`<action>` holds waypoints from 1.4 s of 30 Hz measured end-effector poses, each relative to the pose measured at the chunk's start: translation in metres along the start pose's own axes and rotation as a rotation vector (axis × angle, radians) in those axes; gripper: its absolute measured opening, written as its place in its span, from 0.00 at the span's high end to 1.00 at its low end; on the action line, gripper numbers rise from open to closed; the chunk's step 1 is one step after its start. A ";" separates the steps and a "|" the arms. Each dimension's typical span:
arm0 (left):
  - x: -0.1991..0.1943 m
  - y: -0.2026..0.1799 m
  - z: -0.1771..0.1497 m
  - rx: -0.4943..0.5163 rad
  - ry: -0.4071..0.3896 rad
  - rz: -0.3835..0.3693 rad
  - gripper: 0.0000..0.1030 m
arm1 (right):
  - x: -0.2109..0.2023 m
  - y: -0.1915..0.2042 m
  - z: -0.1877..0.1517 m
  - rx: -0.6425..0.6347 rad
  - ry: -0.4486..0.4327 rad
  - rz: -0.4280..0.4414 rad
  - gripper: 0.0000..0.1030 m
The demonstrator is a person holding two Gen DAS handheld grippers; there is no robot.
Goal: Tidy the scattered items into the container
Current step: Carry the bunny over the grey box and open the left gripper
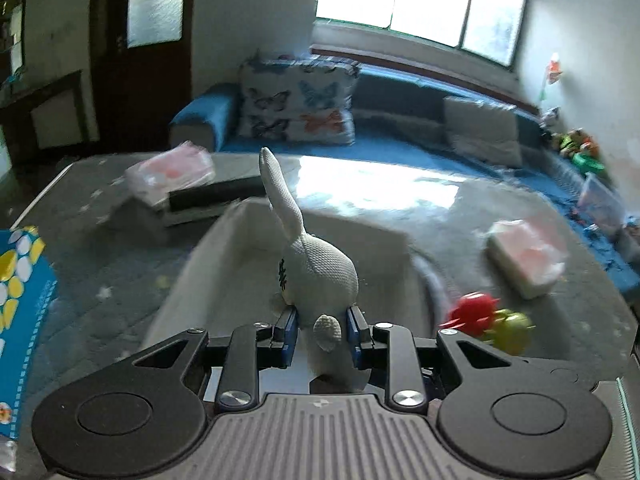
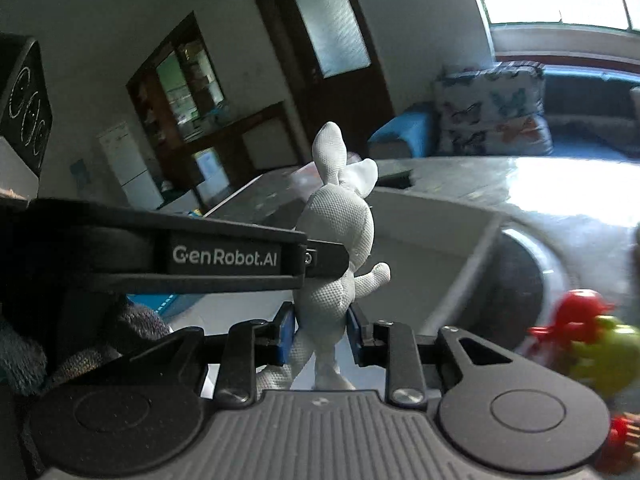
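A white plush rabbit [image 1: 320, 272] stands upright between the blue pads of my left gripper [image 1: 322, 322], which is shut on its body. In the right wrist view the same rabbit [image 2: 340, 216] is also pinched lower down by my right gripper [image 2: 322, 332], shut on it. There my left gripper [image 2: 328, 260] reaches in from the left and meets the rabbit's upper body. Just behind the rabbit is the pale open box [image 1: 372, 236] [image 2: 452, 224]. A red and green toy [image 1: 484, 320] [image 2: 584, 336] lies on the table to the right.
Two pink-and-white wrapped packs [image 1: 528, 256] [image 1: 172, 172], a long black box [image 1: 216, 196] and a blue and yellow carton [image 1: 20, 300] lie on the grey table. A blue sofa [image 1: 400, 136] with cushions runs behind it. The picture is blurred by motion.
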State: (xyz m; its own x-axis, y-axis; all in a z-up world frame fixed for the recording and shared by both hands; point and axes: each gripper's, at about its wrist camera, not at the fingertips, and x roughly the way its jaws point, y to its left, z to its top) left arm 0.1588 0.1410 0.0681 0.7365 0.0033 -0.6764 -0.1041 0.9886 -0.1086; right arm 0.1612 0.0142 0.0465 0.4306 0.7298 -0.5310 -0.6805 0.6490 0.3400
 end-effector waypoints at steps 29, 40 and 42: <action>0.000 0.024 -0.021 -0.094 0.050 0.069 0.69 | 0.010 0.022 -0.001 -0.134 0.043 -0.024 0.34; -0.028 -0.016 -0.032 -0.082 0.005 -0.033 0.69 | -0.046 0.015 -0.012 -0.198 -0.025 -0.078 0.18; -0.031 -0.023 -0.034 -0.076 0.002 -0.049 0.69 | -0.054 0.013 -0.014 -0.202 -0.030 -0.089 0.16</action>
State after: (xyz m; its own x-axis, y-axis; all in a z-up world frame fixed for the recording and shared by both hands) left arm 0.1157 0.1129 0.0664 0.7403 -0.0448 -0.6708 -0.1187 0.9734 -0.1961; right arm 0.1211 -0.0198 0.0687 0.5095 0.6797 -0.5277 -0.7427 0.6570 0.1291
